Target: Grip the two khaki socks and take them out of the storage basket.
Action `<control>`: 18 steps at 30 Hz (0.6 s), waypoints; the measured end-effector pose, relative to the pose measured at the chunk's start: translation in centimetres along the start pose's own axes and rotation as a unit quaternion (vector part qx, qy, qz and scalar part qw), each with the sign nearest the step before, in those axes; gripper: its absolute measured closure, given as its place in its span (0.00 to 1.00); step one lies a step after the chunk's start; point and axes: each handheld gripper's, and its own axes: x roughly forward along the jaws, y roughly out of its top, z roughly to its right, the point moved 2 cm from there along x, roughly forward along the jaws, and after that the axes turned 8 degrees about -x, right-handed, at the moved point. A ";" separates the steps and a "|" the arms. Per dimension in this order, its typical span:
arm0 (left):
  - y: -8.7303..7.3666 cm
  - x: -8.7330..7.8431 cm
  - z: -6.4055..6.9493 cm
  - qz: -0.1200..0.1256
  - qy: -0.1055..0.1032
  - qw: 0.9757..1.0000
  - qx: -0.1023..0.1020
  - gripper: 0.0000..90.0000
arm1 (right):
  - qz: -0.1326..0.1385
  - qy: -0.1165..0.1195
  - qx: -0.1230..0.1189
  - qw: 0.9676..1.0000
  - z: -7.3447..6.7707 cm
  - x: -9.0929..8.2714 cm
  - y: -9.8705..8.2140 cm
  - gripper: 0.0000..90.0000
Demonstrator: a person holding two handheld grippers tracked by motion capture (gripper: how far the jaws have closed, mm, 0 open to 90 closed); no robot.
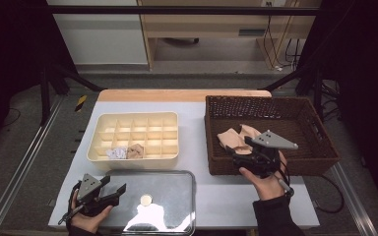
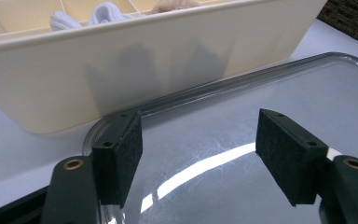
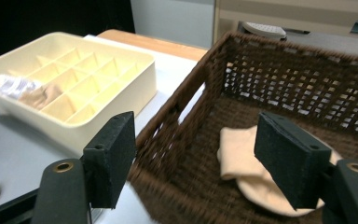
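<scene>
high view: beige cloth [image 1: 237, 138] lies lengthwise across the basket [image 1: 320, 147]; right tongs [image 1: 248, 150] and left tongs [image 1: 114, 189] both gape empty.

On my counter [image 1: 197, 147] the divided tray [image 1: 134, 136] sits left and the basket [image 1: 269, 132] right. A lid [image 1: 155, 201] lies in front of the tray. Two socks [image 1: 127, 152] lie in the tray's front row; a cloth [image 1: 236, 137] lies in the basket.
</scene>
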 end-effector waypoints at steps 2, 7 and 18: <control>0.0 0.1 -0.1 -0.003 0.003 1.000 0.000 0.35 | -0.002 -0.005 0.000 1.000 0.5 0.3 0.8 0.32; -0.1 0.1 -0.1 -0.005 0.005 1.000 0.004 0.34 | -0.009 -0.011 0.003 1.000 2.5 1.8 3.0 0.33; -0.3 0.5 -0.1 -0.012 0.027 0.999 0.013 0.27 | -0.028 -0.042 0.007 0.999 6.3 5.6 4.7 0.36</control>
